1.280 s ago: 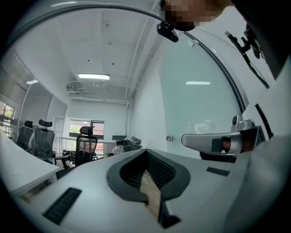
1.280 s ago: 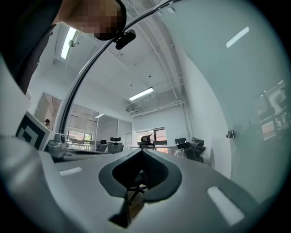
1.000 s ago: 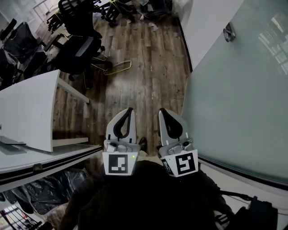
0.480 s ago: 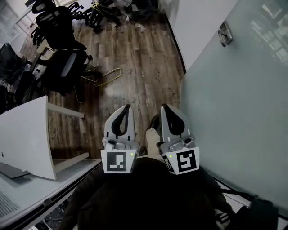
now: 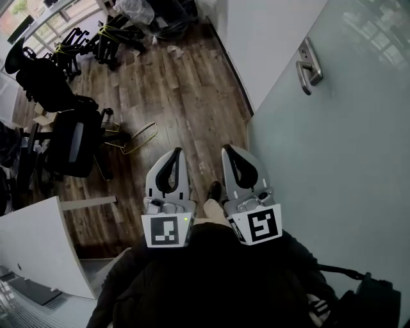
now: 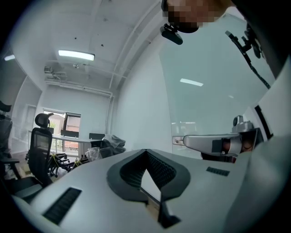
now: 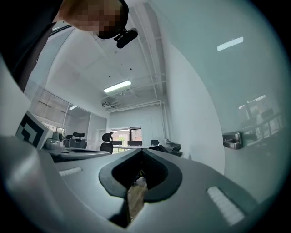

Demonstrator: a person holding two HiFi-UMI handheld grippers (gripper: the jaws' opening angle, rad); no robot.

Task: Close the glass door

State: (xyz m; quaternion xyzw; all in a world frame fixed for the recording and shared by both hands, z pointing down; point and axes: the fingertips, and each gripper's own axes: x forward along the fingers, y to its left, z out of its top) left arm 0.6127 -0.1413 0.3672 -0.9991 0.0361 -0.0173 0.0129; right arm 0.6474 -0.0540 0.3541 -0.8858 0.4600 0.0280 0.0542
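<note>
**Glass door**: frosted pane, filling the right of the head view. Its left edge is seen running down to the wooden floor, just to the right of the right gripper. A white wall is seen beyond its upper edge.

**Door handle**: metal lever, mounted on the pane, well apart from both grippers. It is also shown at the right of the right gripper view.

**Right gripper**: held close to the body, beside the door but not touching it. The jaws are closed tip to tip, with nothing gripped.

**Left gripper**: held just beside the right one. The jaws are likewise closed tip to tip, with nothing gripped.

**Shoe**: dark, seen on the floor between the two grippers.

**Containers:** a plastic bag is noted at the top edge. Its contents cannot be made out.

**Surroundings:** black office chairs are grouped at the left. A yellow wire frame lies on the floor beside them. A white desk is seen in the lower left corner.

**Changes since one second ago:** the handle is now shown lower and further left in the head view. The desk has been displaced from mid-left to the lower left corner. The chairs have been shifted downward in the picture. Both grippers are kept side by side and closed, as before.
</note>
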